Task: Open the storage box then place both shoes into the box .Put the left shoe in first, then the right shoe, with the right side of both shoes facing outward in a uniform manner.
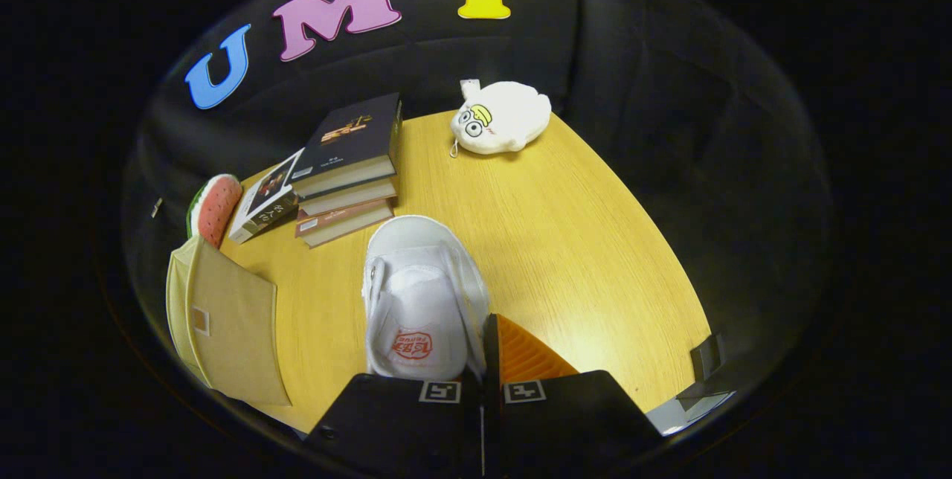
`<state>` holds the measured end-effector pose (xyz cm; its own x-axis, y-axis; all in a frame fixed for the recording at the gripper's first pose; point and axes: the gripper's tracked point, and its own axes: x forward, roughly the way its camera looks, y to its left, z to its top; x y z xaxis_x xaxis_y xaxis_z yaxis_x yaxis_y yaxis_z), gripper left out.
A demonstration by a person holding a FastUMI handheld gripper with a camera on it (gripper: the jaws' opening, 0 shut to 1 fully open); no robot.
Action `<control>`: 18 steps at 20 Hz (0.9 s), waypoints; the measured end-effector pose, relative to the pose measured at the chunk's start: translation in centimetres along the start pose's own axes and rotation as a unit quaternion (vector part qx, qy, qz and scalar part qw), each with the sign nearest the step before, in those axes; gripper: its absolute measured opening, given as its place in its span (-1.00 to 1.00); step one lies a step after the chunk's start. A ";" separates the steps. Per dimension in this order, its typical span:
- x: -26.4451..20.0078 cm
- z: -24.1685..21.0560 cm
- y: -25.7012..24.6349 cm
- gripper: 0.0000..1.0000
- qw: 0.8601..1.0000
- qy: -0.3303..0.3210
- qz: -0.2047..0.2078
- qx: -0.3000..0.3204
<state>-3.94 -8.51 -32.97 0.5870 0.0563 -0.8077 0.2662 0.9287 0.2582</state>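
Holding a white shoe off the heel end, from the look of it. The gripper has its two fingers drawn close together, and the shoe's right collar wall seems pinched between them; one finger's ridged pad shows just outside the shoe. I can't confirm that both fingers press on it, the contact is hidden.

Largest to smallest:
- Counter: light wood, mostly bare ahead and right of the shoe.
- Beige flap: left of the fingers, probably the storage box's open lid or wall; can't tell for sure.
- Stack of books: beyond the shoe, slightly left, with a loose book leaning beside it.
- Shoe: toe pointing away, straight ahead of the fingers; whether it's lifted or resting on the counter is unclear.
- Plush toy: far edge of the counter, well apart.
- Watermelon-slice toy: behind the beige flap.

Doing it well: keep the pinch deep on the collar so the shoe doesn't swing, carry it left toward the box, check which side faces out before release.

Pose: gripper tilted down, looking along the shoe.
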 end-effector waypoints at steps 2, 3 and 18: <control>-2.0 1.1 1.6 -0.87 1.000 -0.011 0.010 0.003; -3.1 1.8 2.6 -0.87 1.000 -0.018 0.017 0.006; -10.7 2.0 26.1 -0.87 0.993 0.025 0.105 0.040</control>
<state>-1.79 14.39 -16.54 0.5971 0.2662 -0.7567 0.2025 0.8627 0.4633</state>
